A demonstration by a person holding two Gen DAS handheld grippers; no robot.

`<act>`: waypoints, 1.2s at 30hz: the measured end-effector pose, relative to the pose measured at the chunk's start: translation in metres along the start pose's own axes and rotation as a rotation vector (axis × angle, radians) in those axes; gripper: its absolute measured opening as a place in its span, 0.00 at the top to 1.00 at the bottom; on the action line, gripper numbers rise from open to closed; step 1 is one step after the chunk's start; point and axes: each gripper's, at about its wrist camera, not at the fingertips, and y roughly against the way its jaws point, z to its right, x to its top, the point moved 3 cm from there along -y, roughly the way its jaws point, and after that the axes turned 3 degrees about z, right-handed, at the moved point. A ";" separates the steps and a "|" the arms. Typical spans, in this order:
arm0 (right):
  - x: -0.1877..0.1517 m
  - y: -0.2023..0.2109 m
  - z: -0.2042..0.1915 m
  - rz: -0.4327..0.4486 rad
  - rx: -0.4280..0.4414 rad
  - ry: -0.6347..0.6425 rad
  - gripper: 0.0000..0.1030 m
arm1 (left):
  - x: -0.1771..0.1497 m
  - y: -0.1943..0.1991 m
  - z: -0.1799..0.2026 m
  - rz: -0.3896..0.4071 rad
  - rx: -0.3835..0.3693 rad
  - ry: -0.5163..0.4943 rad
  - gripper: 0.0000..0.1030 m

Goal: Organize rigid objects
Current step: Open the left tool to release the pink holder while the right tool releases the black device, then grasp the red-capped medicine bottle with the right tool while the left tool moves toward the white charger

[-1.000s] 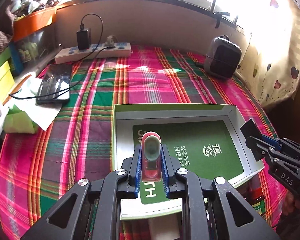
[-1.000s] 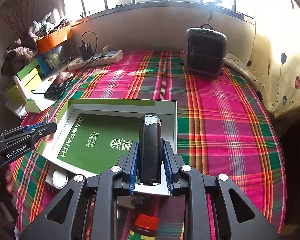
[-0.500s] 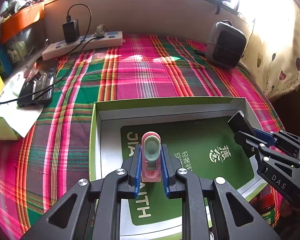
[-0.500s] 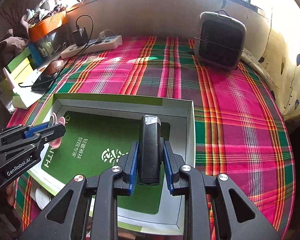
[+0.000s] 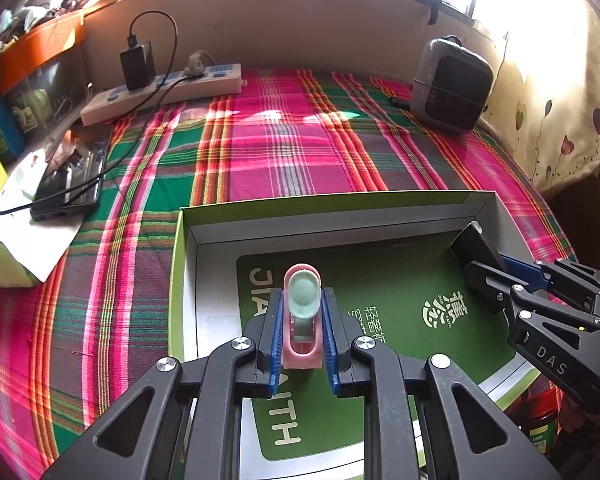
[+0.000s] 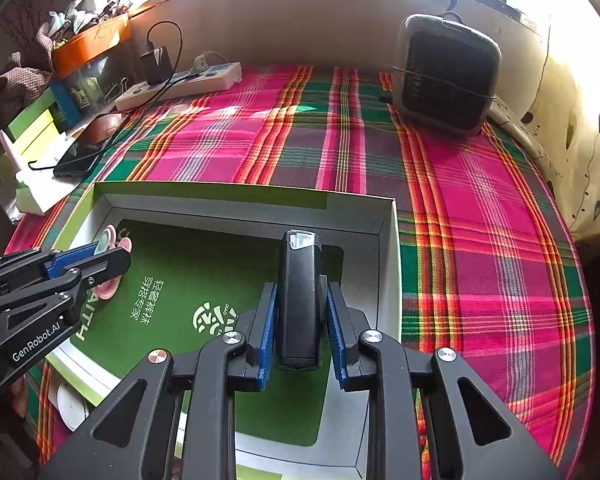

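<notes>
Two tools work here. Through my left wrist camera, my left tool (image 5: 302, 334) clamps a pink plastic clip with a pale green pad (image 5: 302, 312) above the shallow white-walled box with a green printed floor (image 5: 380, 216). Through the right camera, my right tool (image 6: 302, 334) grips a slim black rectangular lighter-like bar (image 6: 300, 300) over that box's right side.

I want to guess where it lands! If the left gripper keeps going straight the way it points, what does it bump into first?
Probably the green floor of the open box: the left gripper, shut on the pink clip, points down into it.
</notes>
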 end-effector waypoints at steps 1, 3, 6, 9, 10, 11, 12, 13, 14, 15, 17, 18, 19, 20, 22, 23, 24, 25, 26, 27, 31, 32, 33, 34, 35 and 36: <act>0.000 -0.001 0.000 -0.001 0.000 -0.001 0.76 | 0.000 -0.001 0.000 -0.007 -0.006 0.005 0.83; -0.001 -0.002 0.000 -0.001 -0.001 -0.003 0.76 | 0.000 -0.003 0.001 -0.013 -0.006 0.001 0.83; 0.000 -0.001 0.000 0.004 0.002 -0.005 0.76 | -0.001 -0.003 0.002 -0.012 -0.004 0.000 0.83; -0.001 -0.001 0.001 0.005 0.002 -0.007 0.76 | 0.000 -0.003 0.001 -0.014 -0.008 0.005 0.83; -0.001 -0.001 0.001 0.006 0.002 -0.006 0.76 | 0.000 -0.003 0.001 -0.014 -0.008 0.004 0.83; 0.000 -0.001 0.001 0.006 0.001 -0.005 0.76 | 0.000 -0.003 0.001 -0.014 -0.007 0.006 0.83; -0.001 -0.001 0.001 0.006 0.000 -0.005 0.76 | 0.000 -0.003 0.001 -0.015 -0.007 0.005 0.83; -0.001 -0.001 0.001 0.007 0.000 -0.007 0.76 | 0.000 -0.003 0.001 -0.015 -0.007 0.007 0.83; -0.001 -0.001 0.001 0.007 0.001 -0.008 0.76 | 0.000 -0.003 0.001 -0.015 -0.009 0.009 0.83; -0.001 -0.001 0.001 0.007 0.001 -0.010 0.76 | 0.000 -0.003 0.001 -0.016 -0.009 0.009 0.83; -0.001 -0.001 0.002 0.008 0.001 -0.012 0.76 | 0.000 -0.003 0.001 -0.017 -0.009 0.010 0.82; -0.001 -0.001 0.002 0.008 0.001 -0.011 0.76 | 0.000 -0.003 0.001 -0.018 -0.010 0.010 0.81; -0.001 -0.001 0.002 0.007 0.001 -0.011 0.76 | 0.000 -0.004 0.002 -0.019 -0.013 0.008 0.80; 0.000 -0.001 0.002 0.007 0.000 -0.011 0.76 | 0.000 -0.003 0.003 -0.020 -0.015 0.004 0.78; 0.000 0.000 0.003 0.008 0.001 -0.012 0.76 | 0.000 -0.003 0.005 -0.023 -0.018 -0.003 0.75; 0.000 0.000 0.003 0.010 0.001 -0.011 0.75 | 0.000 -0.002 0.006 -0.021 -0.019 -0.006 0.74; 0.000 0.001 0.003 0.014 0.000 -0.012 0.75 | 0.000 -0.001 0.006 -0.020 -0.020 -0.006 0.72; 0.000 0.003 0.003 0.018 0.002 -0.014 0.73 | 0.000 0.000 0.007 -0.018 -0.019 -0.005 0.72; 0.000 0.004 0.003 0.022 0.006 -0.015 0.70 | 0.000 0.001 0.007 -0.015 -0.016 -0.004 0.70; 0.001 0.006 0.003 0.028 0.011 -0.017 0.68 | 0.000 0.003 0.006 -0.012 -0.011 -0.003 0.67; 0.001 0.015 0.003 0.050 0.014 -0.024 0.57 | -0.001 0.013 0.002 -0.001 -0.008 0.017 0.66; 0.000 0.017 0.003 0.055 0.017 -0.027 0.57 | -0.001 0.016 0.001 0.005 -0.006 0.019 0.66; 0.000 0.020 0.002 0.061 0.019 -0.031 0.57 | -0.001 0.019 0.000 0.010 -0.006 0.020 0.66; 0.000 0.023 0.003 0.066 0.021 -0.036 0.56 | -0.002 0.022 0.000 0.014 -0.005 0.023 0.66; -0.001 0.026 0.003 0.071 0.022 -0.039 0.56 | -0.002 0.026 -0.001 0.021 -0.007 0.024 0.66; -0.001 0.029 0.003 0.076 0.024 -0.042 0.56 | -0.003 0.030 -0.001 0.029 -0.012 0.023 0.66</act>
